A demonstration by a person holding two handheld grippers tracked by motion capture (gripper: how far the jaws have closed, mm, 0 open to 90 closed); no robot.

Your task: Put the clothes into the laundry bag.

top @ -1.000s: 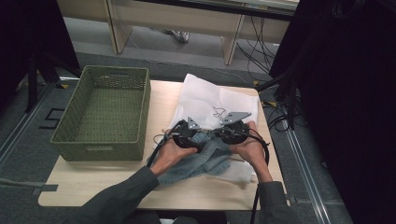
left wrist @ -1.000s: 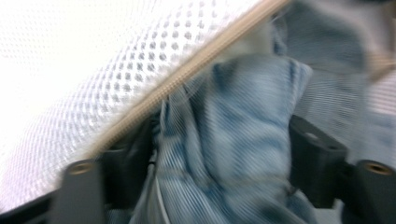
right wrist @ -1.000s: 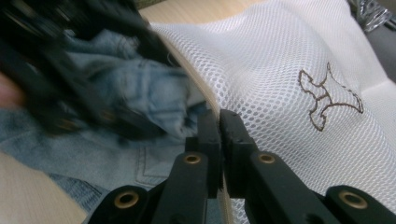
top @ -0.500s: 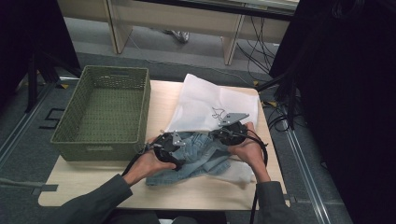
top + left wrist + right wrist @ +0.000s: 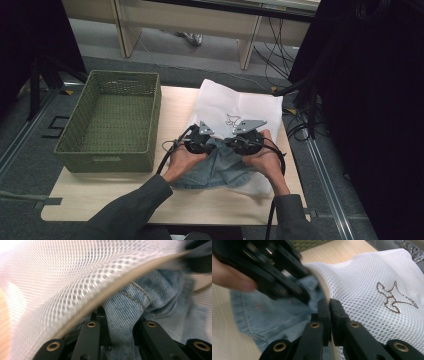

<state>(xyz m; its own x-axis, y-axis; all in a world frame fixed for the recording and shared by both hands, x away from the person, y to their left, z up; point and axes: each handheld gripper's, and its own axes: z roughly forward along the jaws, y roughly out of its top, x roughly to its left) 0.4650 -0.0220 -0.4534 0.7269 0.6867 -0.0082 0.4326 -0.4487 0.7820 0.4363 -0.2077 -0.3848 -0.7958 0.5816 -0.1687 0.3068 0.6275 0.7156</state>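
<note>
On the counter (image 5: pixel 125 200), just right of the green basket (image 5: pixel 112 122), a blue denim garment (image 5: pixel 220 170) lies half inside the white mesh bag (image 5: pixel 240 105). Left tongs (image 5: pixel 200 145) have just been closing — a fold of denim now sits pinched between their jaws — while right tongs (image 5: pixel 240 144), pressed together, clamp the bag's beige rim (image 5: pixel 325 293).

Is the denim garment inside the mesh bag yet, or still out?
Mostly out. The denim garment lies bunched on the table before the mesh bag; only its top edge meets the bag's opening.
</note>
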